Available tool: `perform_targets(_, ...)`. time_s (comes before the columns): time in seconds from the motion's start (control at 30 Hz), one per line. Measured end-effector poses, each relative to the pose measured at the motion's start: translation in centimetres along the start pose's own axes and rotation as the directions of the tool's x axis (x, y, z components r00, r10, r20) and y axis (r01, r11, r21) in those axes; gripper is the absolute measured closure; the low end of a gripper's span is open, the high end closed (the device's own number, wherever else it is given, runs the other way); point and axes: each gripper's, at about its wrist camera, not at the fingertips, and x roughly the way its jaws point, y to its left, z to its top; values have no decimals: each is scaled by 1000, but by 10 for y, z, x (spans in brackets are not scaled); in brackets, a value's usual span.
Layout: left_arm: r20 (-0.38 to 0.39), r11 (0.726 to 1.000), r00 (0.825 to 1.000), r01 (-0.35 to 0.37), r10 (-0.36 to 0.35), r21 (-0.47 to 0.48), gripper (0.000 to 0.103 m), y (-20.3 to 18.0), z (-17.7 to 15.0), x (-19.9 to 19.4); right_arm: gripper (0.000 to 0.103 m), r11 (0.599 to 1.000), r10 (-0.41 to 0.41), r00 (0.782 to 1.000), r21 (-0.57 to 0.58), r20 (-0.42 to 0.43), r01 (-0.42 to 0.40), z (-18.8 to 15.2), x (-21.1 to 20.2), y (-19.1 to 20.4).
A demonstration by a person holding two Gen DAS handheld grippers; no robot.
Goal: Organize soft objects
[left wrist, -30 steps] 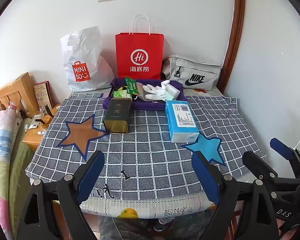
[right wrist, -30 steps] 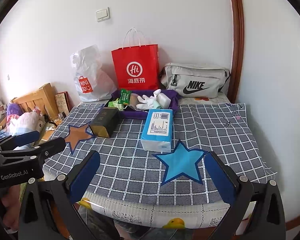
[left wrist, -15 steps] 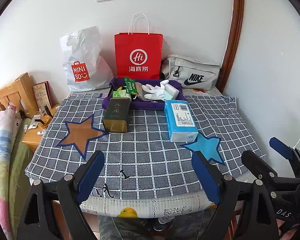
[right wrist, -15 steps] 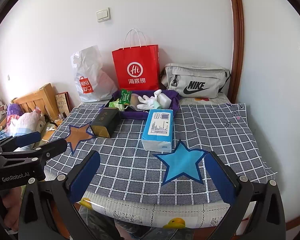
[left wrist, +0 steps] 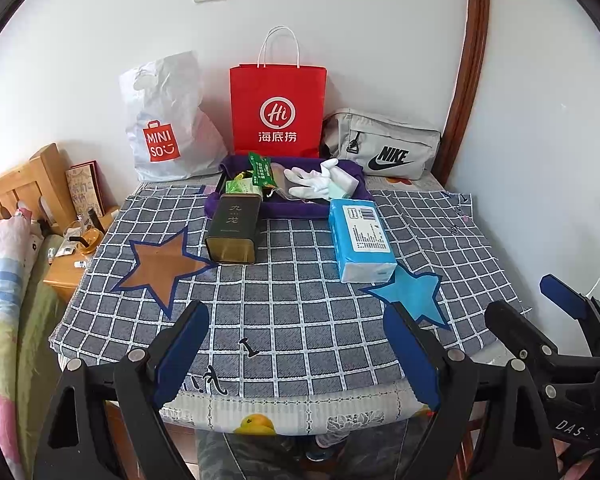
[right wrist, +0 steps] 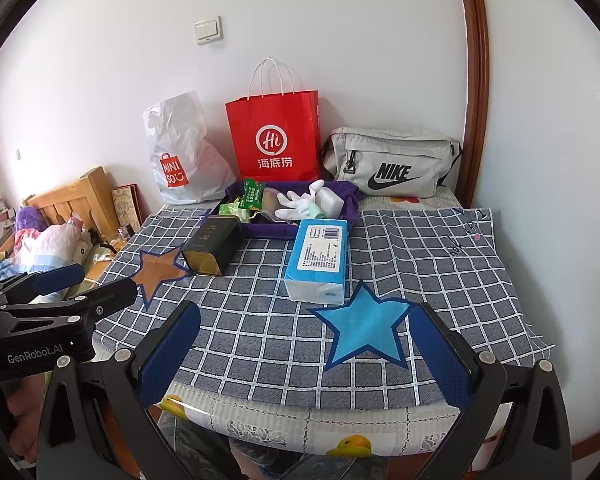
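Both the left gripper [left wrist: 296,344] and right gripper [right wrist: 304,348] hover at the table's [left wrist: 300,320] near edge, fingers spread wide, empty. Beyond open checked cloth lie one tissue pack [left wrist: 360,236] and one dark tin [left wrist: 234,228]; one purple tray [left wrist: 296,210] of soft items sits farthest.

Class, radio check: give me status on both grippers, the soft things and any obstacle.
Left gripper open, empty. Right gripper open, empty. Tissue pack on checked cloth, white glove in purple tray. Dark tin beside tray, not blocking.
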Motion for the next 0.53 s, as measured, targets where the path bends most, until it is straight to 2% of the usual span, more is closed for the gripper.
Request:
perform_targets(0.4, -1, 1000, 1000, -15, 15, -5, 14, 4, -1, 2, 0, 1000, 8, 1000, -3, -1, -8, -3, 2, 2)
perform_targets(0.53, 19, 1000, 1000, -9, 9, -8, 10, 8, -1, 9, 0, 1000, 26, 1000, -7, 0, -26, -5, 5, 5)
